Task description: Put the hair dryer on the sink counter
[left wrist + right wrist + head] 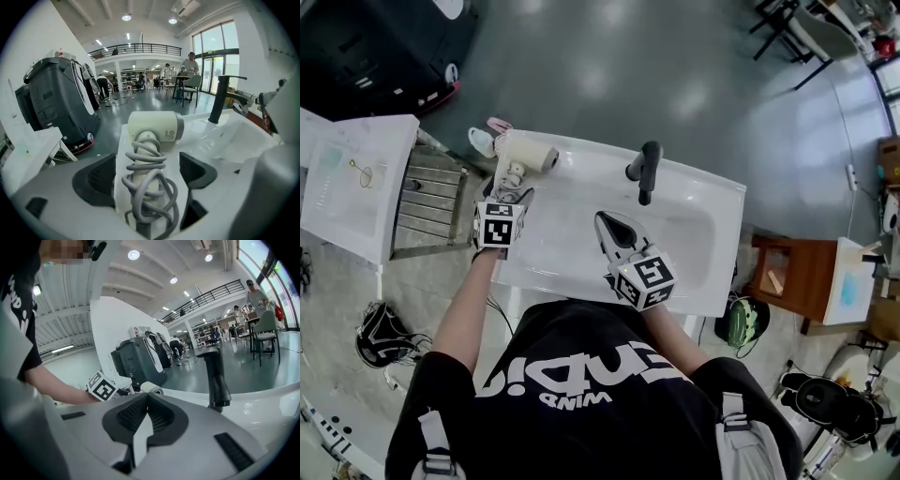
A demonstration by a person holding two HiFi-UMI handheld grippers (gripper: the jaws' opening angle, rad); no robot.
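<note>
Our left gripper [147,176] stands wide, its pads either side of the hair dryer [154,126] and clear of it; the dryer lies on the sink counter [581,155] at its left rear corner. We judge the risk to be in backing away: a pad could catch the grey cord [150,187] looped round the handle and drag it off the near edge. Its handle runs lengthwise toward us, and the barrel points right, at the black faucet [645,172]. Our right gripper [147,401] is closed and empty.
</note>
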